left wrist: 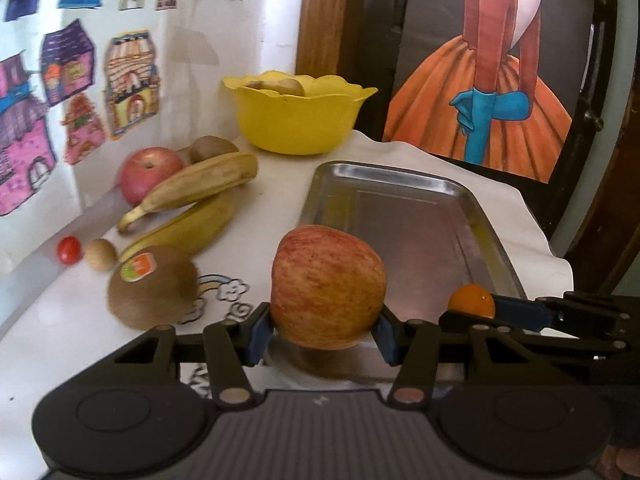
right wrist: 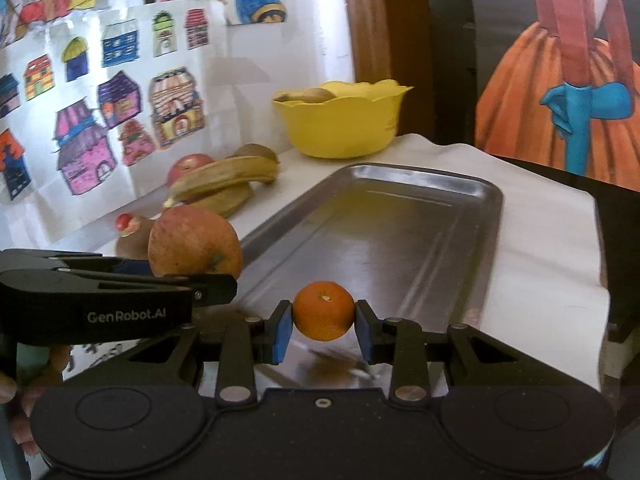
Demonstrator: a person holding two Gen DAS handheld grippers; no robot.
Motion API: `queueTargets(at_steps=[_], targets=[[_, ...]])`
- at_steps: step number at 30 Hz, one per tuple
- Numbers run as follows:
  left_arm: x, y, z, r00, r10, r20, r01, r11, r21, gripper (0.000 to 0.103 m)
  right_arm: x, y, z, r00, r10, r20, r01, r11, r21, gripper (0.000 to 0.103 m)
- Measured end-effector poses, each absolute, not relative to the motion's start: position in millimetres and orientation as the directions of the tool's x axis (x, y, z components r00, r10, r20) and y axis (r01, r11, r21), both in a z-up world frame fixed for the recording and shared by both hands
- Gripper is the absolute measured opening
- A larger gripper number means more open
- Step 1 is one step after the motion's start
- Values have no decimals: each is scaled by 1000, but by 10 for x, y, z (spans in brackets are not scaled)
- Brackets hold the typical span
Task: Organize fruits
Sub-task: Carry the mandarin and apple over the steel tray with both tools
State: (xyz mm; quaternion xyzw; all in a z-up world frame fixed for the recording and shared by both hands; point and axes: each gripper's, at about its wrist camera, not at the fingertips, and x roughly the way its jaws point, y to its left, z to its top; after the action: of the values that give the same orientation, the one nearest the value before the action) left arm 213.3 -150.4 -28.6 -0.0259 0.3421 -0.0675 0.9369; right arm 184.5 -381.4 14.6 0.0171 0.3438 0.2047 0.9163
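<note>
The steel tray (right wrist: pixel 400 216) lies bare at 12 o'clock of both grippers, evidently the drop zone. The left gripper (left wrist: pixel 325 330) has its jaws clamped on an apple (left wrist: pixel 328 286) at the tray's near edge. At its 3 o'clock, the right gripper (right wrist: pixel 324 330) jaws pinch a small orange (right wrist: pixel 324 311) over the tray's near end.

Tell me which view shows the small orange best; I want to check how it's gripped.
The right wrist view: the orange sits centred and whole between the right hand-held gripper's blue pads. The left wrist view shows the orange only at the side, partly hidden behind that gripper.
</note>
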Motion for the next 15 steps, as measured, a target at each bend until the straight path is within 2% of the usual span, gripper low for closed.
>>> queueTargets(at_steps=[11, 14, 15], targets=[[2531, -1744, -327, 750, -152, -643, 109, 988, -106, 57, 2167, -4001, 81, 695, 347, -630, -319, 934, 162, 36], [2627, -1772, -345, 743, -147, -653, 93, 989, -117, 58, 2234, -4035, 90, 702, 340, -626, -308, 937, 164, 39], [2654, -1772, -354, 739, -145, -658, 88, 989, -119, 58, 2247, -4051, 91, 703, 339, -626, -304, 938, 166, 44]])
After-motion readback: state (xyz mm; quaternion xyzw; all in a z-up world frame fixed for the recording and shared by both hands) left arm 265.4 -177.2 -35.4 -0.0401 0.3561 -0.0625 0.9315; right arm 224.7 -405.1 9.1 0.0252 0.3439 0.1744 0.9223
